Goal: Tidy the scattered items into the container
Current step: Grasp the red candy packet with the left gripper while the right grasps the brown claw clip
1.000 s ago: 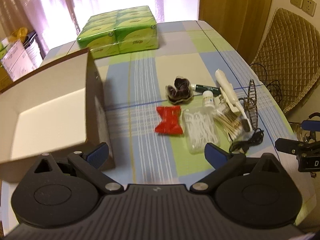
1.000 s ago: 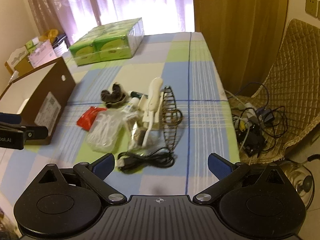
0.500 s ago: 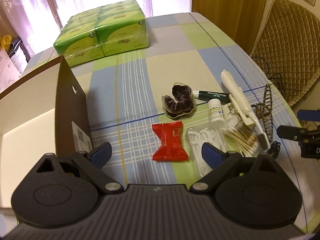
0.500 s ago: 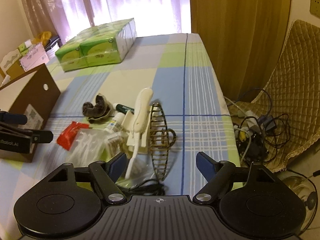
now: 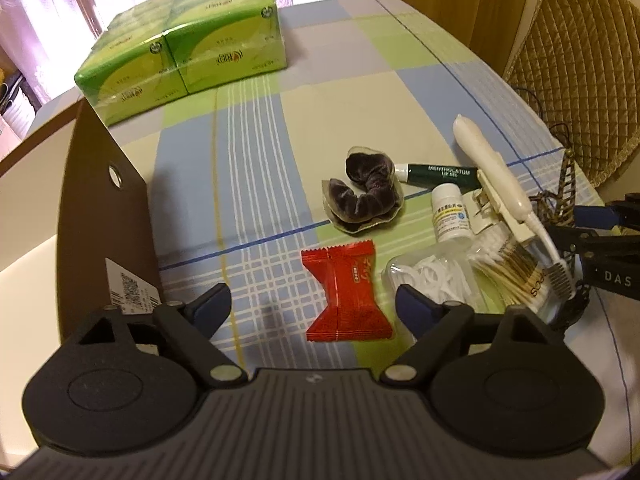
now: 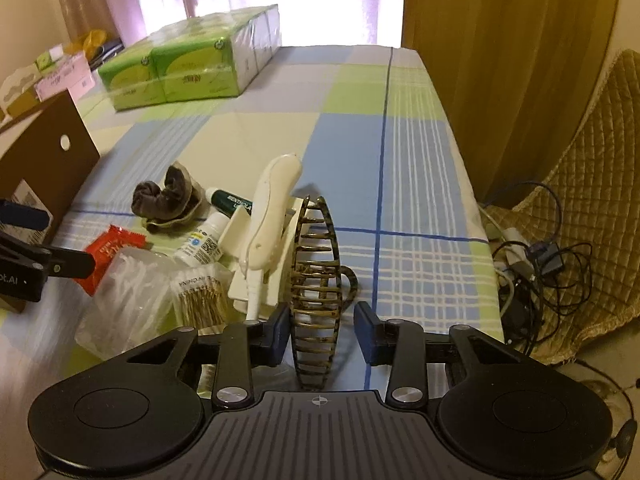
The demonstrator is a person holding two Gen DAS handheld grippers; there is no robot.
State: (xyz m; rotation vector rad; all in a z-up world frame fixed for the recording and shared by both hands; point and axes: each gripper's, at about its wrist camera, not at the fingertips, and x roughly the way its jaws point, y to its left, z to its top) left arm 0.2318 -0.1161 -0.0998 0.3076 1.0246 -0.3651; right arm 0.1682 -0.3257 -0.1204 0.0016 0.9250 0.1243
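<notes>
The tabletop [image 5: 256,152] wears a check of pale blue, green and cream with white and dark blue lines. The tissue packs [image 5: 184,56] are bright green with yellow-green ovals. The box [image 5: 100,216] is brown outside, cream inside. The wrapper [image 5: 346,296] is red. The scrunchie [image 5: 366,196] is dark brown. The tube [image 5: 438,176] is dark green with white lettering. The bottle [image 5: 450,218] is white with a blue and yellow label. The hair claw [image 6: 316,292] is mottled tortoiseshell, black and tan. The toothbrush [image 6: 272,216] is cream. The fingers [image 5: 212,308] carry blue pads on black bodies. The chair cushion [image 6: 592,184] is quilted tan.
</notes>
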